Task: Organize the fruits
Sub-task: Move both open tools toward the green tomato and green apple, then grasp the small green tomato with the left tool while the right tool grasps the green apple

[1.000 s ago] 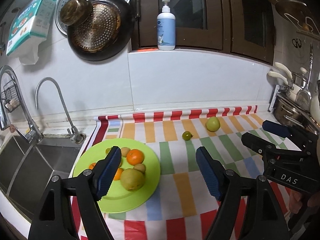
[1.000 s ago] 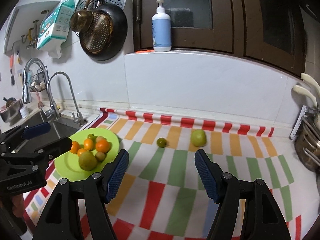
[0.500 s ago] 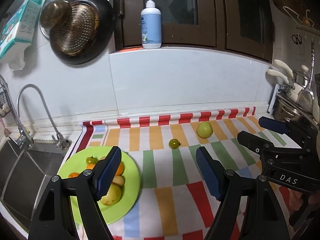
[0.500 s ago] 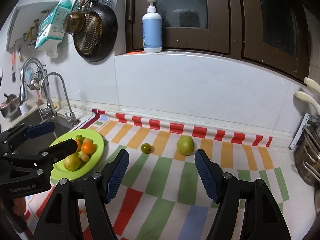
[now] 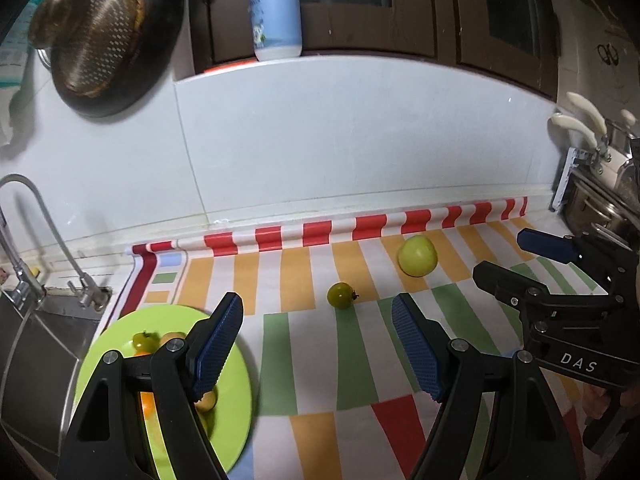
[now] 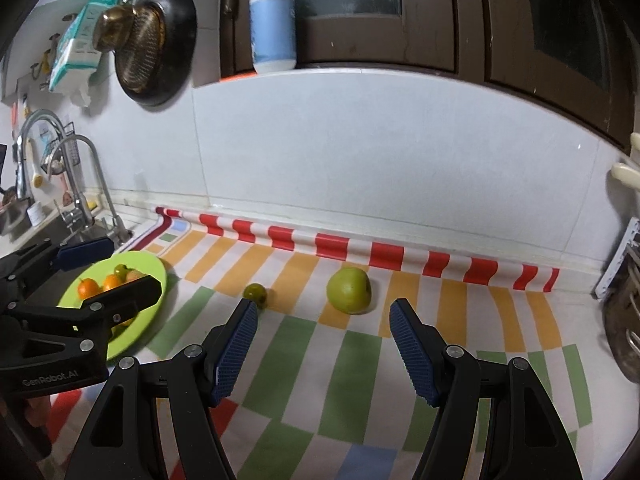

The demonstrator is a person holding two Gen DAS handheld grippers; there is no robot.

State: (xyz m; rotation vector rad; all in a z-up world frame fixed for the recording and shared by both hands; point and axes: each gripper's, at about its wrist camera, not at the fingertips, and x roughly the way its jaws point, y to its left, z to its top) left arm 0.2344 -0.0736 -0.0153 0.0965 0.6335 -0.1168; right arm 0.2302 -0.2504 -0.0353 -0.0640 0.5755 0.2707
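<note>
A green apple [image 6: 349, 289] and a small dark-green fruit [image 6: 255, 293] lie loose on the striped cloth near the back wall; the left wrist view shows the same apple [image 5: 417, 255] and small fruit [image 5: 341, 295]. A lime-green plate [image 5: 236, 392] at the left, also seen as the plate [image 6: 154, 270] in the right wrist view, holds several oranges and other fruits. My left gripper [image 5: 316, 344] is open with nothing between its fingers, short of the small fruit. My right gripper [image 6: 322, 350] is open and empty too, just in front of the apple.
A sink with taps [image 6: 86, 184] lies left of the plate. Pans [image 6: 154, 52] hang on the wall and a pump bottle [image 6: 273, 28] stands on the ledge above. A metal rack with utensils [image 5: 592, 184] borders the cloth on the right.
Both grippers have moved forward and to the right along the counter, lower to the cloth. The apple and small fruit look nearer; the plate has slid to the left of both views.
</note>
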